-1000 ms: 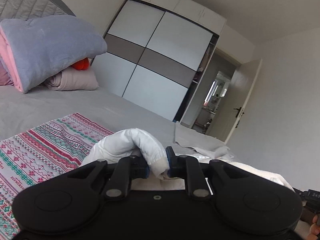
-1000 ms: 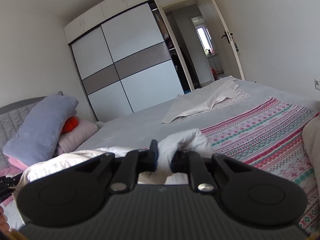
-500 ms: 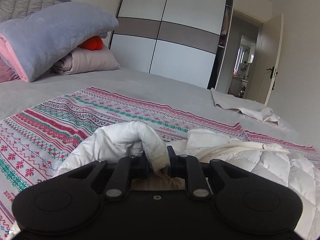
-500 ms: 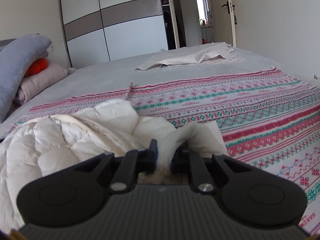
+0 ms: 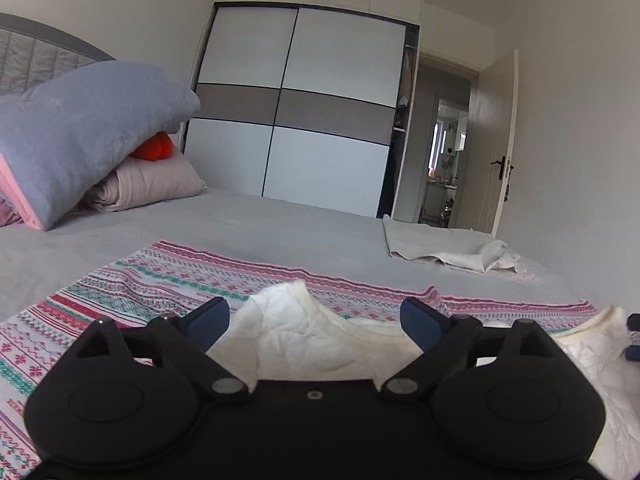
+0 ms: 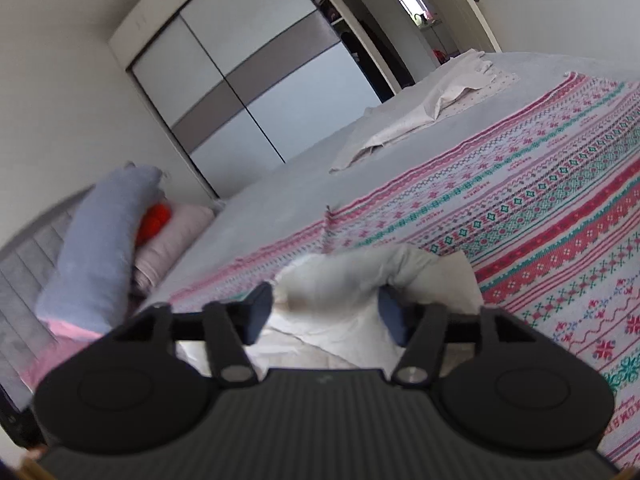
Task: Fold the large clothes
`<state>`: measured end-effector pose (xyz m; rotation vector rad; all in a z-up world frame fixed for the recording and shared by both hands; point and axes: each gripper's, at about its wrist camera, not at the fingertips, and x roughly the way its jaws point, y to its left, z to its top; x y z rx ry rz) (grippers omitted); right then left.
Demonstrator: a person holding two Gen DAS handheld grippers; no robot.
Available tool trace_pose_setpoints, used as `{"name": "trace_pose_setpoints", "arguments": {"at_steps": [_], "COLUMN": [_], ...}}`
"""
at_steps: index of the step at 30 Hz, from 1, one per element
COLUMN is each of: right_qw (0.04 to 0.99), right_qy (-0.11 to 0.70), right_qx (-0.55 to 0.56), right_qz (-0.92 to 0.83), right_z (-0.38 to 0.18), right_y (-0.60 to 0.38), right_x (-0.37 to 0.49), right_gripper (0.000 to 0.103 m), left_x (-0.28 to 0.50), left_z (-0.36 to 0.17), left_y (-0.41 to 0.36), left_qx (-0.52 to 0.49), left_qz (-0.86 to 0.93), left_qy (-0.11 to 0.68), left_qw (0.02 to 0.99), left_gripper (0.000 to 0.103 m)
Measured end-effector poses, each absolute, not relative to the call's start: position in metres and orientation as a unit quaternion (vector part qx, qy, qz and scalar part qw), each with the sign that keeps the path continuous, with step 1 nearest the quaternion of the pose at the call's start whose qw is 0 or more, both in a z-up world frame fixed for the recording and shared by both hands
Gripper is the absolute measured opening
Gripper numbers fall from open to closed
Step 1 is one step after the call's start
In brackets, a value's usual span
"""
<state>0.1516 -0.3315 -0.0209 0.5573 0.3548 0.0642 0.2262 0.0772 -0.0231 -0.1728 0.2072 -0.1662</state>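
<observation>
The white quilted jacket [image 5: 296,336] lay on the patterned blanket [image 5: 132,292] near the bed's close edge, both the left gripper [image 5: 316,316] and right gripper [image 6: 324,312] having just spread their fingers off it — release step; next, I judged, regrip for another fold.

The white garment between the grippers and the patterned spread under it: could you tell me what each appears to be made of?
The white garment looks like quilted, padded fabric with a smooth matte shell: stitched lines and puffy folds show. The patterned spread looks woven or knitted, matte, with banded red and green motifs; which of the two is unclear.
</observation>
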Motion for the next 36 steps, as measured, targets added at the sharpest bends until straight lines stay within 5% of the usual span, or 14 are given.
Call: {"name": "trace_pose_setpoints", "arguments": {"at_steps": [7,8,9,10,13,21,26,36], "right_qw": [0.959,0.956,0.954,0.952,0.963,0.980,0.962,0.940], "right_qy": [0.207,0.225,0.242,0.257,0.236,0.145,0.216,0.296], "right_qx": [0.187,0.173,0.159,0.147,0.089,0.008,-0.040,-0.019], "right_qz": [-0.055,-0.068,-0.075,-0.079,-0.090,-0.138,-0.163,-0.169], "right_z": [-0.022,-0.030,-0.036,-0.041,-0.041,-0.014,-0.065,-0.104], "right_y": [-0.334,-0.332,-0.330,-0.327,-0.308,-0.277,-0.274,-0.282], "right_x": [0.157,0.162,0.169,0.174,0.179,0.210,0.260,0.291], "right_gripper": [0.081,0.069,0.041,0.026,0.012,0.010,0.010,0.013], "left_x": [0.255,0.260,0.261,0.262,0.256,0.268,0.320,0.356], "left_z": [-0.041,-0.046,-0.050,-0.052,-0.043,-0.022,-0.077,-0.100], "left_y": [0.110,0.113,0.114,0.114,0.106,0.098,0.070,0.067], "left_qx": [-0.122,-0.127,-0.132,-0.136,-0.127,-0.090,0.040,0.052], "left_qz": [-0.032,-0.029,-0.033,-0.039,-0.058,0.018,0.063,0.058], "left_qy": [0.206,0.222,0.226,0.229,0.201,0.097,0.168,0.255], "left_qw": [0.970,0.966,0.964,0.963,0.970,0.991,0.983,0.964], "left_gripper": [0.090,0.089,0.069,0.041,0.014,0.013,0.014,0.022]}}
